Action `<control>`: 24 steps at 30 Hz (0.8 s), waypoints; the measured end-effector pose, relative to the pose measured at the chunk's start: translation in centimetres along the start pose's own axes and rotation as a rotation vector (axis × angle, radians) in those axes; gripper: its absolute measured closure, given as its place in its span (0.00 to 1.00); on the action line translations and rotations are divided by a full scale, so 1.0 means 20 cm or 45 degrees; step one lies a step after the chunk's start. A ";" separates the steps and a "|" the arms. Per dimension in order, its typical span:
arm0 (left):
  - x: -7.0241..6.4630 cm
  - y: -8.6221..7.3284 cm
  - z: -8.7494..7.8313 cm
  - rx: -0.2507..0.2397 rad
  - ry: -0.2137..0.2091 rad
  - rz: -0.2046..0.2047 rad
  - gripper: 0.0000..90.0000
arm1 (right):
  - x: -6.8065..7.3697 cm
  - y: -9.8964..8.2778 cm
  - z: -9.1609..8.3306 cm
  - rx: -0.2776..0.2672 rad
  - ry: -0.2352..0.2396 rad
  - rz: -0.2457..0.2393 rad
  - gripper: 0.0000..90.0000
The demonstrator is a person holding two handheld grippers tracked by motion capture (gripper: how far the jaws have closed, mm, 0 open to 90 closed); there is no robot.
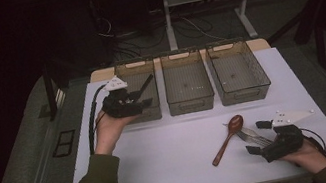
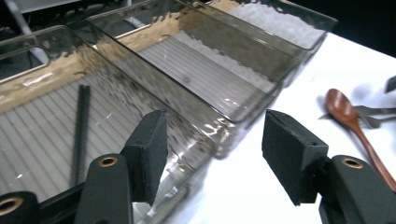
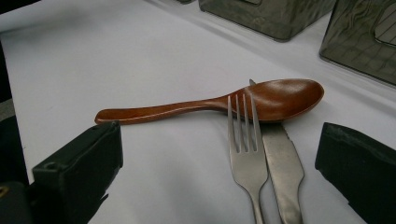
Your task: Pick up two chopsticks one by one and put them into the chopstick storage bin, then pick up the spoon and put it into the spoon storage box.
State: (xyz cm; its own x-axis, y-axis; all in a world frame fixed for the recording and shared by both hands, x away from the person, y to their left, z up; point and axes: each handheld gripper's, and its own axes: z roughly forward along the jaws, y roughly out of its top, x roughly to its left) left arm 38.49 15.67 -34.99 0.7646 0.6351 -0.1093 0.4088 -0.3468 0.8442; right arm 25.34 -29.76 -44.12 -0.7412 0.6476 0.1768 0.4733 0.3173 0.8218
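We are holding the left gripper half open, empty, over the left bin; right gripper gaping around fork and knife, gripping nothing.

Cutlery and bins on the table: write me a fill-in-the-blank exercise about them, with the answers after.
1. The number of clear bins in a row at the far side of the table is ____.
2. The black stick lies inside the ____ bin of that row in the high view.
3. The fork tines rest on the bowl of the wooden ____.
4. Beside the fork lies a metal ____.

Missing words: three; left; spoon; knife
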 end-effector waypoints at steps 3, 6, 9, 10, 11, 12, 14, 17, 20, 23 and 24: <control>-0.04 -0.06 -0.01 -0.017 -0.024 -0.004 0.41 | 0.00 0.00 0.00 -0.004 -0.002 0.000 0.00; -0.08 -0.10 -0.03 -0.001 -0.035 0.008 0.38 | 0.00 0.00 0.00 -0.004 -0.003 -0.004 0.00; -0.11 -0.14 -0.06 -0.029 -0.049 0.001 0.37 | 0.00 0.00 -0.01 -0.003 0.000 -0.005 0.00; -0.12 -0.15 -0.06 -0.032 -0.048 0.008 0.36 | 0.00 0.00 -0.01 -0.003 0.001 -0.003 0.00; -0.13 -0.16 -0.07 -0.031 -0.051 0.017 0.35 | 0.00 0.00 -0.01 -0.003 0.000 -0.004 0.00; -0.14 -0.17 -0.07 -0.029 -0.057 0.020 0.35 | 0.00 0.00 -0.01 -0.002 0.000 -0.005 0.00; -0.17 -0.19 -0.08 -0.030 -0.055 0.030 0.33 | 0.00 0.00 -0.01 -0.004 0.002 -0.009 0.00; -0.19 -0.23 -0.09 -0.038 -0.060 0.040 0.31 | 0.00 0.00 -0.01 -0.007 0.002 -0.007 0.00; -0.22 -0.28 -0.09 -0.039 -0.058 0.040 0.28 | 0.00 0.00 -0.01 -0.007 0.005 -0.010 0.00; -0.24 -0.32 -0.10 -0.035 -0.078 0.056 0.24 | 0.00 0.01 0.00 -0.007 0.005 -0.013 0.00; -0.25 -0.34 -0.10 -0.038 -0.085 0.053 0.23 | 0.00 0.01 0.00 -0.008 0.005 -0.013 0.00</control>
State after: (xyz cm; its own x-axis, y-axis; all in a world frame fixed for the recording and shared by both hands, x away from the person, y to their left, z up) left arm 31.00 16.25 -39.17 0.8126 0.5727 -0.1080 0.3617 -0.3503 0.8640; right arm 25.32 -29.73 -43.96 -0.7475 0.6420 0.1705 0.4630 0.3196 0.8267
